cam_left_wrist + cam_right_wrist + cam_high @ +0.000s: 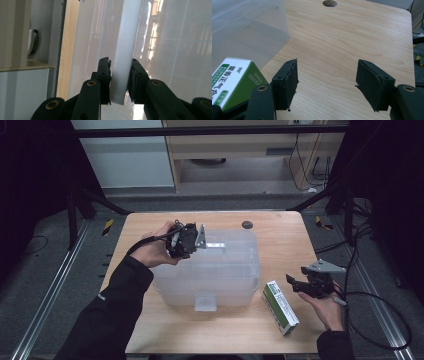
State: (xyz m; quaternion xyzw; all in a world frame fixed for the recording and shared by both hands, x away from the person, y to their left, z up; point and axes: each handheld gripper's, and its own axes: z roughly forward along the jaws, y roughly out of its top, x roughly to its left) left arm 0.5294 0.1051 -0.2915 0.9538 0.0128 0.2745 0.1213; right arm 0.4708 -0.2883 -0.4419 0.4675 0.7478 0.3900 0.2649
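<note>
A clear plastic storage box [225, 270] with a lid stands in the middle of the wooden table [280, 240]. My left gripper [192, 240] reaches over its far left edge. In the left gripper view its jaws [120, 61] sit on either side of a white plastic clip [126, 37] on the box, with both pads against it. My right gripper [294, 284] is held low at the table's right side, open with nothing between its jaws [327, 67]. A green and white carton [280, 307] lies just left of it, beside the box [244, 25].
A round dark hole [247, 224] is set in the table's far side, also visible past the right jaws as the hole [329, 3]. A second white clip [205, 302] is on the box's near side. Bare wood lies to the right of the box. Cables trail off the right edge.
</note>
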